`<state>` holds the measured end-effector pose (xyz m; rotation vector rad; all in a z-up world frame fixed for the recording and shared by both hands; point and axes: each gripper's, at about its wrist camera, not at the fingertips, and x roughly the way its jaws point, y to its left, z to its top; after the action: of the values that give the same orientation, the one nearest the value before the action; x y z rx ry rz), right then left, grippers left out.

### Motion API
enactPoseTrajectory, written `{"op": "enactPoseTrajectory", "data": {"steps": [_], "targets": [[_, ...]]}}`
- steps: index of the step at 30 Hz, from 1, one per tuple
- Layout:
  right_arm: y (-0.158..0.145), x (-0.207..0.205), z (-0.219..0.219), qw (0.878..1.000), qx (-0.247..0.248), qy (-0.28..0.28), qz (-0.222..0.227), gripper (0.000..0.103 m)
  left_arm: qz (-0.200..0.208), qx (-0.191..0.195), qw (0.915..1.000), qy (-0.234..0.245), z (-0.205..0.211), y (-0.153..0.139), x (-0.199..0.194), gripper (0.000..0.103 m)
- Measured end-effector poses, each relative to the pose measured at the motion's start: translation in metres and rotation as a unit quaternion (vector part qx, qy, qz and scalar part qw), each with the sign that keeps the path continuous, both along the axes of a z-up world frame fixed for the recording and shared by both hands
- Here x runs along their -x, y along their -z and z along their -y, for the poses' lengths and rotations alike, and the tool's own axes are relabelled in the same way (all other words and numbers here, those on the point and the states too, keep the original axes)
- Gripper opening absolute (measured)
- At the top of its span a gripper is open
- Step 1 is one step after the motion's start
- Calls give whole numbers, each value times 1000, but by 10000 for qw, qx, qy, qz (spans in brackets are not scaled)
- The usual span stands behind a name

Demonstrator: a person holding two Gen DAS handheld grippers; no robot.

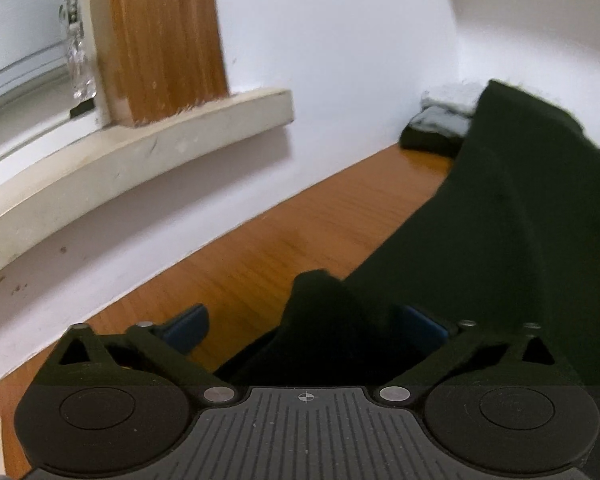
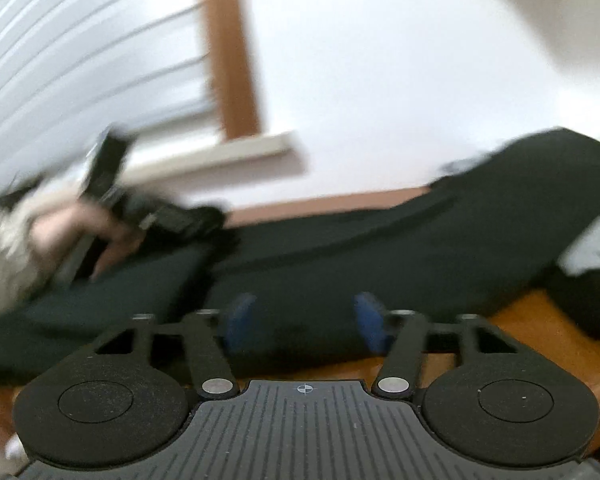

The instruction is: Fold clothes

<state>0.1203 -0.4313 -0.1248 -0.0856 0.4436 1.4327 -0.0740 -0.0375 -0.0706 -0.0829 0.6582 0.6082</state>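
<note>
Lying between the spread left claw (image 1: 304, 320), dark garment (image 1: 480, 240) untouched.

Dark matt cloth garment (image 1: 500, 220); glossy wood table (image 1: 280, 248); painted sill (image 1: 140, 152).

Dark green on warm wood, blue at the fingertips

The garment (image 1: 500, 240) reads deep green, nearly black, plain and unpatterned, on an orange-brown wood-grain table (image 1: 260, 240). Blue pads (image 1: 186, 328) tip the left gripper (image 1: 304, 328), black and charcoal with a ribbed grey plate; the right gripper (image 2: 304, 322) wears the same colours. White wall (image 1: 340, 60), cream sill (image 1: 140, 148), honey-brown streaked window frame (image 1: 164, 40), pale grey-white striped blinds (image 2: 80, 60).
</note>
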Motion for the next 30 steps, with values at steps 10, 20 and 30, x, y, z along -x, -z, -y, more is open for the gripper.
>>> {"op": "enactPoseTrajectory", "data": {"steps": [10,20,30], "targets": [[-12,31,-49,9985,165,-517,12,29,1042,29,9943,-243,-13,-23,47,100],[-10,100,-99,9878,481,-1343,629,33,1025,157,9941,-330,-16,-35,75,103],[7,95,-94,9891,510,-1242,607,38,14,-377,9989,-293,-14,-2,66,102]]}}
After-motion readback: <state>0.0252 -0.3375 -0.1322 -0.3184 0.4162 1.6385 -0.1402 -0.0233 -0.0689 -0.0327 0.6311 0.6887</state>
